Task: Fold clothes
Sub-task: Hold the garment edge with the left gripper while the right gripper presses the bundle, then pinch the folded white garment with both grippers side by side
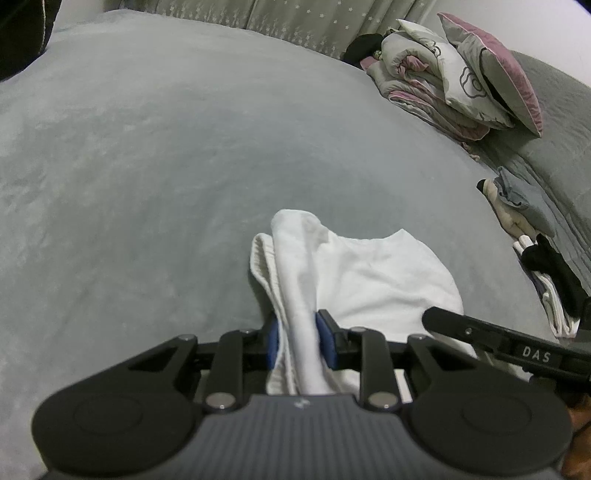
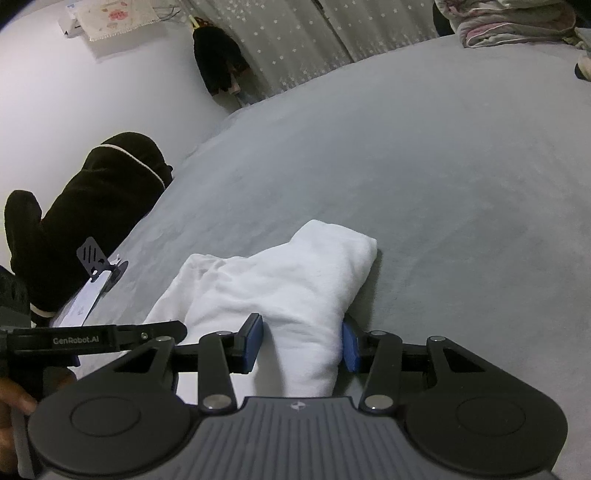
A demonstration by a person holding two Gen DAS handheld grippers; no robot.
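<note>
I am working over a wide grey bed (image 1: 184, 166) with a soft, plush cover; a star-patterned curtain (image 1: 295, 18) hangs behind it at 12 o'clock and a pale wall runs along the left in the right wrist view.

The white garment (image 1: 369, 273) lies bunched on the bed, close in at 6 o'clock. My left tongs (image 1: 297, 341) point down at it and pinch a rolled ridge of the cloth between the blue pads (image 1: 272, 343), which press in on both sides. My right tongs (image 2: 301, 343) also point down, straddling another fold of the same garment (image 2: 280, 277); the right pad touches the cloth, the left pad (image 2: 253, 343) stands just apart from it, so they are not yet clamped.

At 1 o'clock sits a heap of folded quilts and pillows (image 1: 454, 77). At 3 o'clock lies a small pile of clothes (image 1: 532, 236). A dark garment (image 2: 85, 218) rests at the bed's left edge, at 9 o'clock in the right wrist view.
</note>
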